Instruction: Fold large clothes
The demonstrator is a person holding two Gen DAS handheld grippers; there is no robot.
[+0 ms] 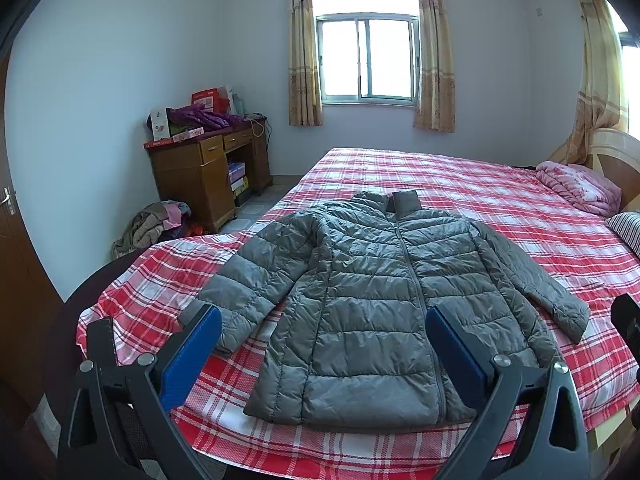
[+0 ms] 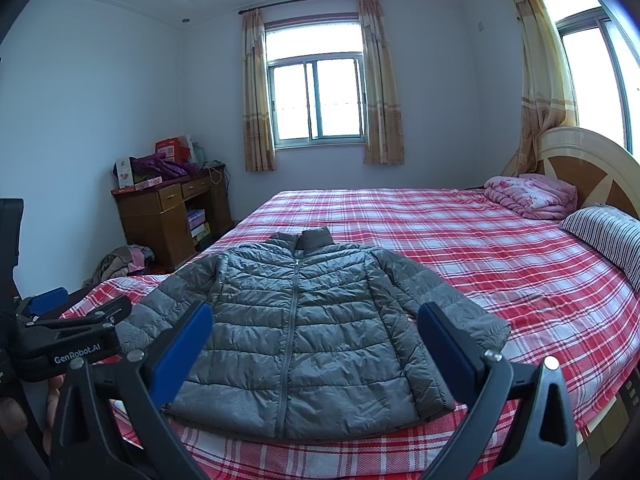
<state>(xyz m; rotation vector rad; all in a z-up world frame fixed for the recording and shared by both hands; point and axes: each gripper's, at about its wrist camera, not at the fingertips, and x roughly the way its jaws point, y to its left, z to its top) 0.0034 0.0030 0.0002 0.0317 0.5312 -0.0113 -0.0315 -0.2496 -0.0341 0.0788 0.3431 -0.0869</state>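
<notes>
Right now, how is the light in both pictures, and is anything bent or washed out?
Left wrist view: the window is blown out white, and the walls bow from fisheye. Right wrist view: both windows glare, the grey jacket stays sharp and evenly lit, and the bed edges curve.

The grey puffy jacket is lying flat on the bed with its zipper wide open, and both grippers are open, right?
Not quite. The jacket is zipped shut up the front, as the right wrist view shows. The rest holds: it lies flat on the bed, and both grippers' jaws stand open.
</notes>
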